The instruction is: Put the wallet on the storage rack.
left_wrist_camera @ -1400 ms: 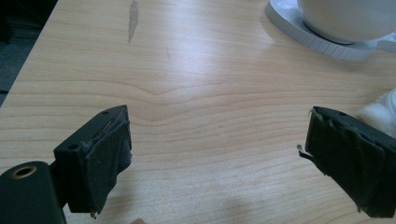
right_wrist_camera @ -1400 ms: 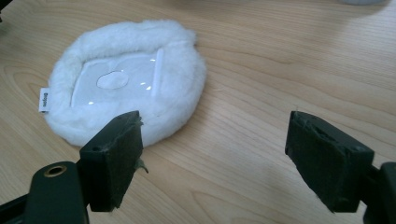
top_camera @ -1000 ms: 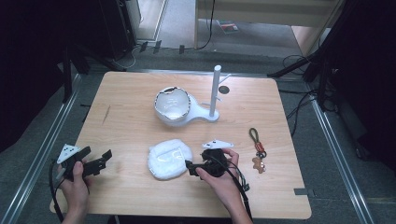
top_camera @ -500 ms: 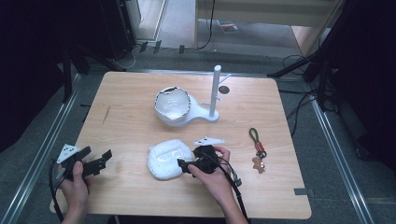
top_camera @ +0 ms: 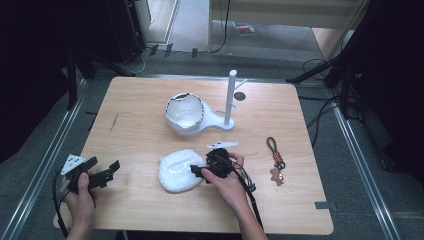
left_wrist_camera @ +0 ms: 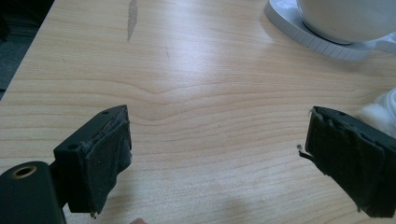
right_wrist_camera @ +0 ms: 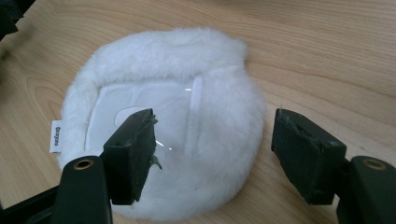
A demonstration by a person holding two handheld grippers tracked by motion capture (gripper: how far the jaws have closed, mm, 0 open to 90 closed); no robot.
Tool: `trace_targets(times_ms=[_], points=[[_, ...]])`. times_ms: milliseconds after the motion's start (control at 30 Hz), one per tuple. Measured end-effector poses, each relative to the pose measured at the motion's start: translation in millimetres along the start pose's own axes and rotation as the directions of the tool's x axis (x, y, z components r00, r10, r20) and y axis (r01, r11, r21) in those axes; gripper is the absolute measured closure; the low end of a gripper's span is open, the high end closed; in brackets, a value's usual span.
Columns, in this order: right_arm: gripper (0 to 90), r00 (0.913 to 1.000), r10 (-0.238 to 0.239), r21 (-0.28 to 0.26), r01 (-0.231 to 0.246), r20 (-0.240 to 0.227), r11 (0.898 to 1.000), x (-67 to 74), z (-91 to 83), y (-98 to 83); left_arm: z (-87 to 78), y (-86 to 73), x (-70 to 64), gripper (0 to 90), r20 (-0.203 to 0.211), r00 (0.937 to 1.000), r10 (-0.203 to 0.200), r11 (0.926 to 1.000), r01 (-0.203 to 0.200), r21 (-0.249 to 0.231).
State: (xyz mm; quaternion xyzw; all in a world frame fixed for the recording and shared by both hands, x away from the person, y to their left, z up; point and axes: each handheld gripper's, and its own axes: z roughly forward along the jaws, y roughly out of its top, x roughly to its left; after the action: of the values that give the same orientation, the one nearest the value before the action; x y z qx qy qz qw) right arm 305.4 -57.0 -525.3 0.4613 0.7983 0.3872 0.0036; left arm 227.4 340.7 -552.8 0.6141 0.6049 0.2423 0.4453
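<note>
- Clearly early in the work: fluffy white pad (top_camera: 180, 170) lying flat on the wooden table (top_camera: 130, 130), near the front edge, not yet lifted or gripped.
- Right gripper (top_camera: 200, 171) brought down over the near-right part of that pad, jaws having just been closing, yet with a fair gap between them.
- Seen along the right gripper (right_wrist_camera: 212, 149): one jaw over the smooth inner patch of the fluffy white pad (right_wrist_camera: 163, 126), the other out over bare wood just beyond the furry rim; edge of the pad between them, pads not pressing on it; nothing held.
- Left gripper (top_camera: 102, 172) resting at the front left corner of the table, well apart from the pad, jaws spread wide.
- From the left gripper (left_wrist_camera: 215, 154) view: bare wood between the jaws, nothing gripped, a wisp of white fluff at the far right edge.
- Farther back: white bowl-shaped holder (top_camera: 185, 114) with an upright white post (top_camera: 230, 97) on its base, apparently untouched.
- Off to the right: small keychain (top_camera: 275, 160) on the wood, also left alone.
- Done so far, judging from this: approach to the pad only.
- Left to do: closing on the rim, lifting, and carrying the pad wherever it belongs, perhaps toward the holder, though not certain.
</note>
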Motion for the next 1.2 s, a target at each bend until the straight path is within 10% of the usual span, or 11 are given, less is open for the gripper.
trace_targets(times_ms=[667, 900, 1200], points=[[43.0, 0.9986, 0.023, 0.050, -0.021, -0.048, 0.999, -1.0, 13.9, 0.5, 0.6, 0.1, 0.2, 7.7, -0.001, 1.0000, 0.000, 1.0000, 0.000, 0.002], [70.4, 0.9920, 0.052, 0.043, -0.048, -0.115, 0.998, -9.9, 15.8, -4.2, 0.5, 0.0, 0.1, 7.7, -0.002, 1.0000, 0.000, 1.0000, 0.000, 0.002], [84.4, 0.9985, -0.028, -0.008, 0.028, -0.047, 1.000, 3.5, 14.4, -8.9, 0.4, 0.1, 0.7, 7.7, 0.000, 1.0000, -0.005, 1.0000, 0.005, 0.002]])
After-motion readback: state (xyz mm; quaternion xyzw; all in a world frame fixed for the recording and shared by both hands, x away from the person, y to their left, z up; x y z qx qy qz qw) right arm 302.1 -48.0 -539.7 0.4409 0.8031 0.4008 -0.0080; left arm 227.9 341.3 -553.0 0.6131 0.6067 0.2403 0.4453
